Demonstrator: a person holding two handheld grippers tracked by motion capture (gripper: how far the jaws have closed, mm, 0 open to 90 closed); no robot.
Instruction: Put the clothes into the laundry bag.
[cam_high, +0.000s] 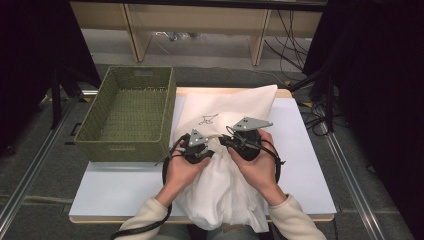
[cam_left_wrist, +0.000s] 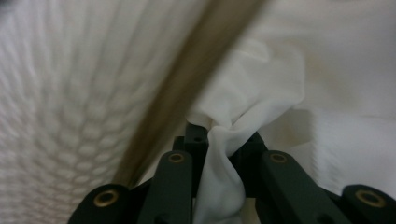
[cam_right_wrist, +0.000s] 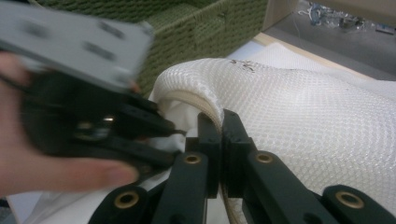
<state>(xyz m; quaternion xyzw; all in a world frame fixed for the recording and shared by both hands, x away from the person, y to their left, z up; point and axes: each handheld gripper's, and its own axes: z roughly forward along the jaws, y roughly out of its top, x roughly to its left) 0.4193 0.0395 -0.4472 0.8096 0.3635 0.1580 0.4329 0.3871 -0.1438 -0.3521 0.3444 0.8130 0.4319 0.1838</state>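
Note:
A white mesh bag (cam_high: 235, 107) with a tan-trimmed mouth lies on the white table (cam_high: 305, 165). A white cloth (cam_high: 220, 195) trails from the bag's mouth toward the person and over the front edge. My left gripper (cam_high: 207, 152) sits at the mouth, shut on a bunched fold of the cloth (cam_left_wrist: 252, 93); the pinch (cam_left_wrist: 219, 135) lies just under the tan trim (cam_left_wrist: 187, 79). My right gripper (cam_high: 224, 142) faces it from the right. Its jaws (cam_right_wrist: 219, 119) are shut on the mesh bag's rim (cam_right_wrist: 187, 95), holding it raised. The bag's mesh (cam_right_wrist: 303, 116) stretches away to the right.
A green woven basket (cam_high: 100, 135) stands empty at the table's left, close behind the left hand; its wall (cam_right_wrist: 201, 28) rises near the bag's mouth. Wooden furniture legs and cables are on the floor beyond the table.

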